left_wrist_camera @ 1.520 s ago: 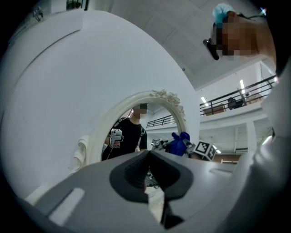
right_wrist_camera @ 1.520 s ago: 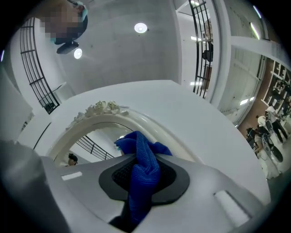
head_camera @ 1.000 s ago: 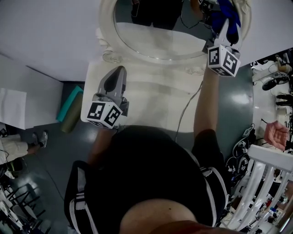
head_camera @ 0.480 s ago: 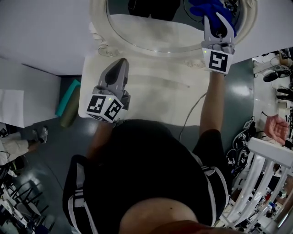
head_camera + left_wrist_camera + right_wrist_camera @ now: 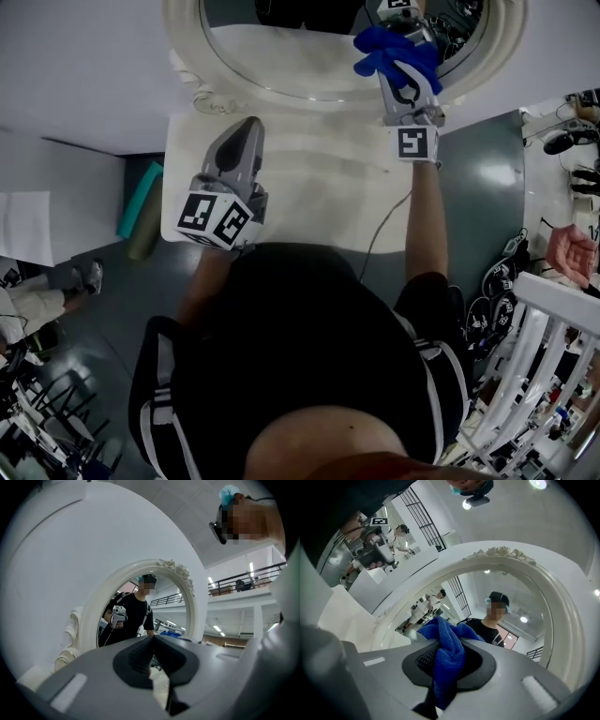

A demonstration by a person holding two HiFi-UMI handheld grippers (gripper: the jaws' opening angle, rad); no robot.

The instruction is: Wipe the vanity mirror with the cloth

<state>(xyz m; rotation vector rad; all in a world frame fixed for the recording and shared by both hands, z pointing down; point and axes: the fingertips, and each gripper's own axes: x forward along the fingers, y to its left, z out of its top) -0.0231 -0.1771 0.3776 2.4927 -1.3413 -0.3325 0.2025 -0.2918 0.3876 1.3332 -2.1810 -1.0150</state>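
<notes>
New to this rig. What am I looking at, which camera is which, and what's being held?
There is no robot here: a person holds a hand-held gripper in each hand. The top-down picture comes from a camera on the person's head. The other two come from cameras riding on each gripper, looking along its tongs. The right gripper is shut on a blue cloth, held up at the oval vanity mirror. The left gripper is shut and empty, over the white vanity top.
</notes>
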